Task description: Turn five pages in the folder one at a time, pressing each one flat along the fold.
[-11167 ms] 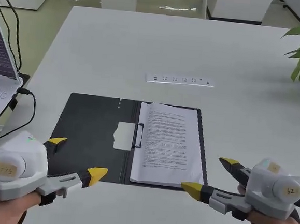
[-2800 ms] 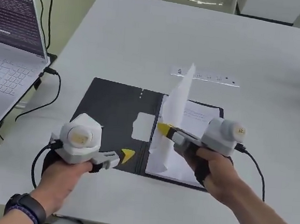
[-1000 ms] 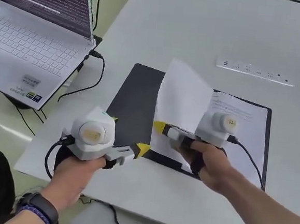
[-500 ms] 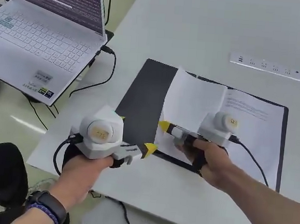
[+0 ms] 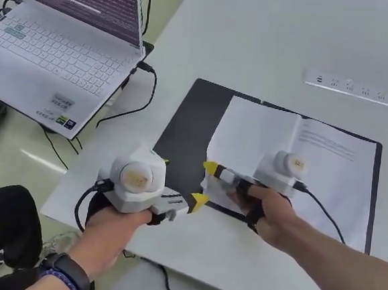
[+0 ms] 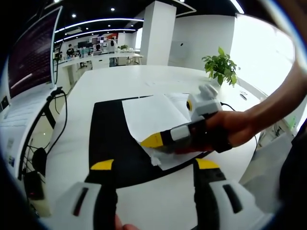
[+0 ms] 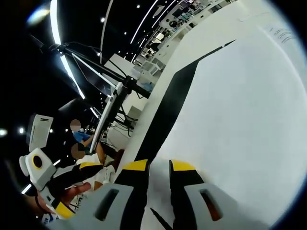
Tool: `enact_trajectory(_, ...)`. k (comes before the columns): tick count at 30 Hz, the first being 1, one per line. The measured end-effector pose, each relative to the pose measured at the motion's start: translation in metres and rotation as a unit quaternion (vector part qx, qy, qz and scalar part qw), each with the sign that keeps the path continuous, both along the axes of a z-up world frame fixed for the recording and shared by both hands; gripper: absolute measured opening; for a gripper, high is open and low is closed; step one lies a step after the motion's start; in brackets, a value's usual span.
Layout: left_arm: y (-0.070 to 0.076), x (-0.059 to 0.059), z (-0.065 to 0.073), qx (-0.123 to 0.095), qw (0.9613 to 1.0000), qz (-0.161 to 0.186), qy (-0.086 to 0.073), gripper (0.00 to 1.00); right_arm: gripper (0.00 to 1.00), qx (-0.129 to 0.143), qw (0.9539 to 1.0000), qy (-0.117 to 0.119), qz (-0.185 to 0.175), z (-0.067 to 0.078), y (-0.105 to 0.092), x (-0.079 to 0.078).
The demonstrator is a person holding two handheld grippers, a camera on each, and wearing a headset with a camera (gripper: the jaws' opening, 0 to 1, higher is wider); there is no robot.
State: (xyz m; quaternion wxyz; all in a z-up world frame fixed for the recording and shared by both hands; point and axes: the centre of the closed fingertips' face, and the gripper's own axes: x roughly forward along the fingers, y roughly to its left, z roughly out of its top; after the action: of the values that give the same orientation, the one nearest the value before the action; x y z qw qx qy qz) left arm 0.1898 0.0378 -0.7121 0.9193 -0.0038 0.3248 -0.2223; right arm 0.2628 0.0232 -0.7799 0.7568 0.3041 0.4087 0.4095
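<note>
First page nearly over, not yet pressed

The folder (image 5: 182,127) lies open near the front left corner of the surface (image 5: 270,37). The right gripper (image 5: 210,168), jaws closed almost together on the lower corner of the page (image 5: 249,132), lays the sheet leftward onto the black inner cover. The left gripper (image 6: 154,164) hovers by the surface's front edge, jaws wide apart and empty. This looks like the first of five turns: flattening along the fold and four more pages appear to remain. Half a second ago the page arched higher; it now sits lower, close to flat. Eleven seconds ago every sheet lay on the right half and both grippers were empty.
</note>
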Motion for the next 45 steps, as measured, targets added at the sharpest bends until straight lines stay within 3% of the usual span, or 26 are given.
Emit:
enact_trajectory(7, -0.006, 0.003, -0.005, 0.001, 0.9999, -0.012, -0.002, 0.55, 0.24, 0.017, 0.9998, -0.002, 0.006, 0.009, -0.002, -0.003)
enact_trajectory(19, -0.017, 0.02, -0.014, 0.033, 0.9982, -0.049, -0.005, 0.45, 0.2, 0.031, 0.9979, -0.053, -0.022, 0.05, -0.035, 0.019)
enact_trajectory(24, -0.022, 0.027, -0.026, 0.049, 0.9968, -0.06, 0.018, 0.39, 0.19, 0.024, 0.9967, -0.071, -0.031, 0.059, -0.057, 0.024)
enact_trajectory(38, -0.036, 0.036, -0.05, 0.055, 0.9948, -0.078, 0.034, 0.26, 0.16, -0.003, 0.9955, -0.085, -0.042, 0.054, -0.105, 0.017)
enact_trajectory(42, -0.036, 0.037, -0.058, 0.05, 0.9953, -0.074, 0.039, 0.12, 0.16, -0.007, 0.9954, -0.085, -0.045, 0.051, -0.113, 0.017)
enact_trajectory(45, -0.031, 0.035, -0.07, 0.069, 0.9939, -0.069, 0.051, 0.06, 0.16, -0.009, 0.9953, -0.084, -0.047, 0.05, -0.117, 0.017)
